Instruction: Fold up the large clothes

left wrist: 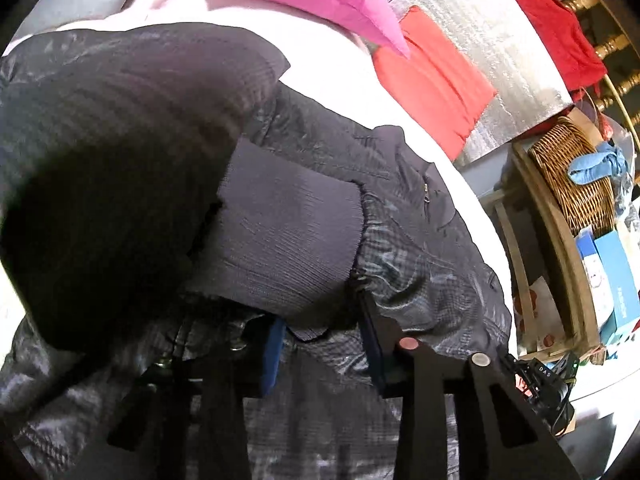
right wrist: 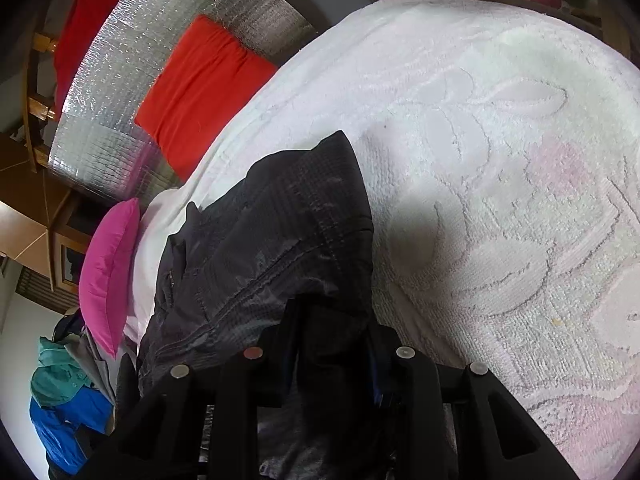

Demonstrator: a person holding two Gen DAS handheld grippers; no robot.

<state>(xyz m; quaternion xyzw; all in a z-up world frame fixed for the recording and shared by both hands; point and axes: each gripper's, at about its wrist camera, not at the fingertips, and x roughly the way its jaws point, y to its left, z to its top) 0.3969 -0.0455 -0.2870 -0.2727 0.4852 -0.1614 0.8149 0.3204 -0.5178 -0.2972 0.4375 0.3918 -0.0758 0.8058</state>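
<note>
1. Dark jacket [right wrist: 280, 232] lying on white patterned bed cover [right wrist: 500, 140], bunched and partly doubled over; ribbed cuff [left wrist: 280, 232] resting across body of garment.
2. Left gripper [left wrist: 320, 344]: jaws pinching jacket fabric just below cuff.
3. Right gripper [right wrist: 332, 344]: jaws pinching a dark fold at jacket's edge.
4. Progress judged early to middle: sleeve apparently brought inward, no neat rectangle formed; further folds and flattening outstanding.
5. Surroundings: pink pillow [right wrist: 108, 276], red cloth [right wrist: 200, 92] on silver foil mat [right wrist: 132, 80], wicker basket [left wrist: 568, 172] beside bed.
</note>
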